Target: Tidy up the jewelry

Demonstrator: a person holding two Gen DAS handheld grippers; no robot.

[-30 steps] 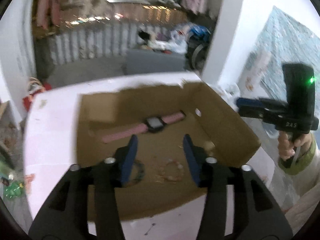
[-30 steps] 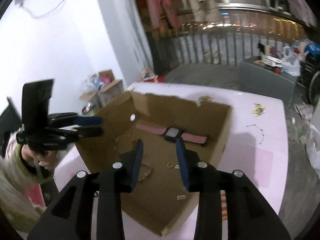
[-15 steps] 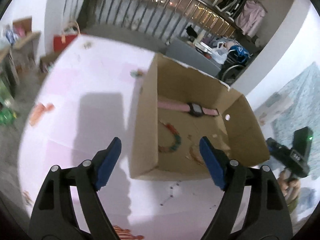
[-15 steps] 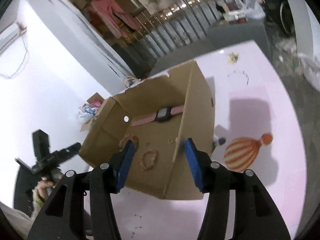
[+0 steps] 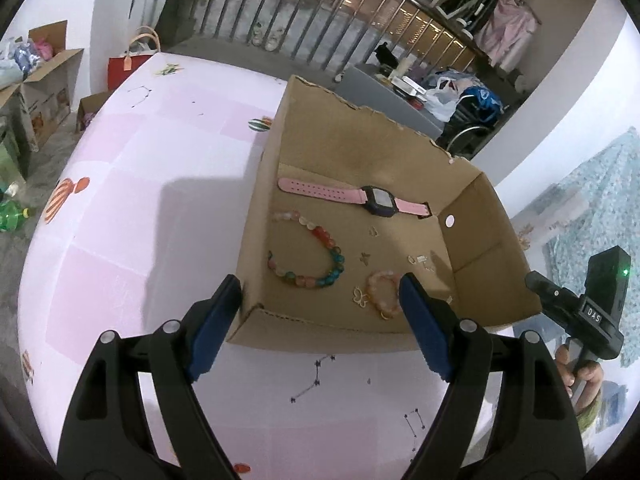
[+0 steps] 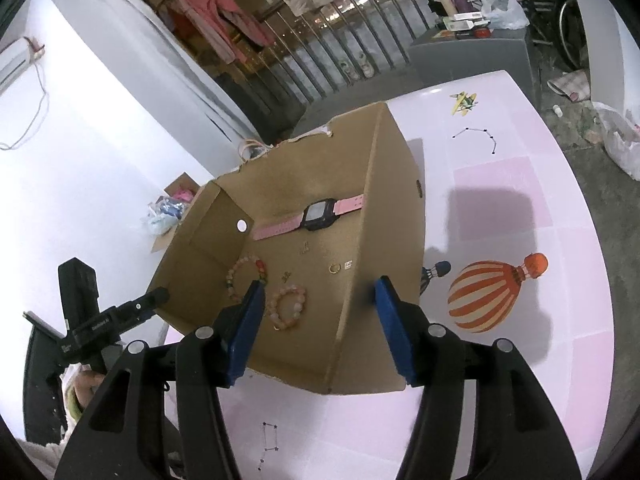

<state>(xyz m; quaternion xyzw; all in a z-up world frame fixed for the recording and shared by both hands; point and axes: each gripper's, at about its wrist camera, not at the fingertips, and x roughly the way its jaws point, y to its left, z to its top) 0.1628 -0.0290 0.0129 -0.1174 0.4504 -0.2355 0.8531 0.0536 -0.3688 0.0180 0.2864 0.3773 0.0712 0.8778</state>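
Note:
An open cardboard box (image 5: 360,140) stands on a pink tablecloth (image 5: 140,200). Inside lie a pink-strapped watch (image 5: 378,200), a multicoloured bead bracelet (image 5: 320,256), a small pink bead bracelet (image 5: 380,292), a butterfly charm (image 5: 360,296) and tiny earrings. My left gripper (image 5: 320,300) is open at the box's near wall, holding nothing. My right gripper (image 6: 320,292) hovers by the box's (image 6: 384,220) near corner; its jaws are opening with nothing gripped. The right wrist view also shows the watch (image 6: 318,214), the pink bracelet (image 6: 290,306) and a gold ring (image 6: 334,268).
The other gripper and a hand show at the frame edges: right gripper (image 5: 576,308), left gripper (image 6: 120,312). An orange balloon print (image 6: 488,296) marks the cloth. Cardboard boxes (image 5: 40,80) and a red bag (image 5: 128,64) sit on the floor, with a railing beyond.
Both grippers have widened their jaws, rolled, sunk lower and drawn back from over the box's inside to its near side. The jewelry in the box lies as before.

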